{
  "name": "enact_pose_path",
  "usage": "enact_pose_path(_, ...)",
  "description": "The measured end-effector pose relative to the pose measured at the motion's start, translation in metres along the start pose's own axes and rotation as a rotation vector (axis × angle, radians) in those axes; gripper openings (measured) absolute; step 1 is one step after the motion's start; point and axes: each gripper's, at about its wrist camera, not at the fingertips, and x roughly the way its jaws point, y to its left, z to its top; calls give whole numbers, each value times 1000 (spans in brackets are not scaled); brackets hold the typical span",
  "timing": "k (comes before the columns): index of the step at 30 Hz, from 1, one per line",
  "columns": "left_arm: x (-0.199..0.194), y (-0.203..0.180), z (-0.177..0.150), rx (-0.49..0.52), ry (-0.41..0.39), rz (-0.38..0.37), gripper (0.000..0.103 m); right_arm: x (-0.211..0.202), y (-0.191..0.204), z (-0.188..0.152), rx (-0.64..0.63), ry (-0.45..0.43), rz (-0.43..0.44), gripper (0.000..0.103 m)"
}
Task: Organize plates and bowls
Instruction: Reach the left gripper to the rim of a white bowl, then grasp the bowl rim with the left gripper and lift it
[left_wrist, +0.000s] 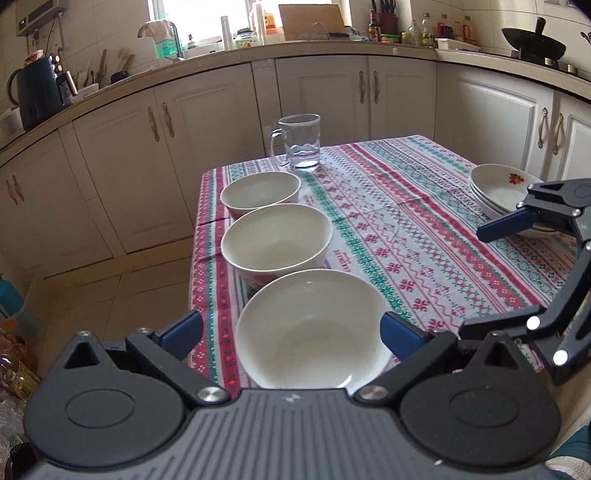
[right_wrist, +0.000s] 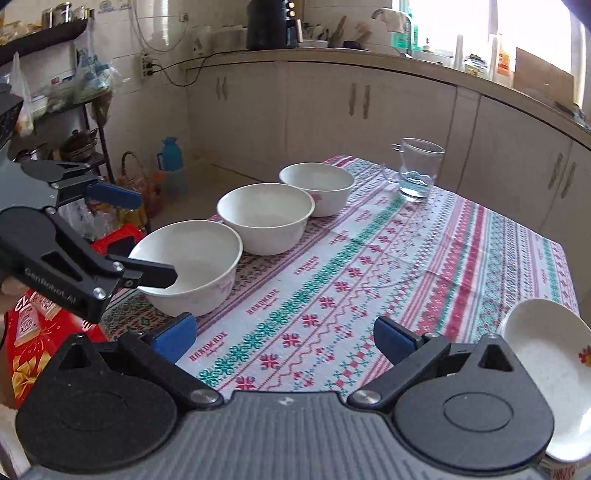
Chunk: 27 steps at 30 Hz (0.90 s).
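Left tongs spread around our near bowl, not pinching; it sits at the bench edge, so a nudge could tip it off. Right tongs spread, empty, over open cloth; plates overhang our corner, easily clipped.

- Three bowls line the worktop left edge, near to far.
- Glass mug blocks the far end.
- Plate stack occupies the right; the middle lies open.

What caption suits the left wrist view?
Open left gripper straddles the nearest of three white bowls on a patterned tablecloth.
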Motion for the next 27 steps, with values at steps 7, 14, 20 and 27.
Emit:
enact_pose_path(7, 20, 29, -2, -79, 50, -69, 89, 32, 30, 12, -110, 49, 94, 103)
enact_pose_path(14, 33, 39, -4, -116, 80, -128, 79, 50, 44, 18, -153, 80, 142, 99)
enact_pose_path(20, 40, 43, -3, -133, 102, -172, 66, 59, 47, 20, -166, 97, 156, 88)
enact_pose_path(27, 46, 44, -1, -140, 125, -202, 60, 61, 48, 22, -192, 87, 173, 85)
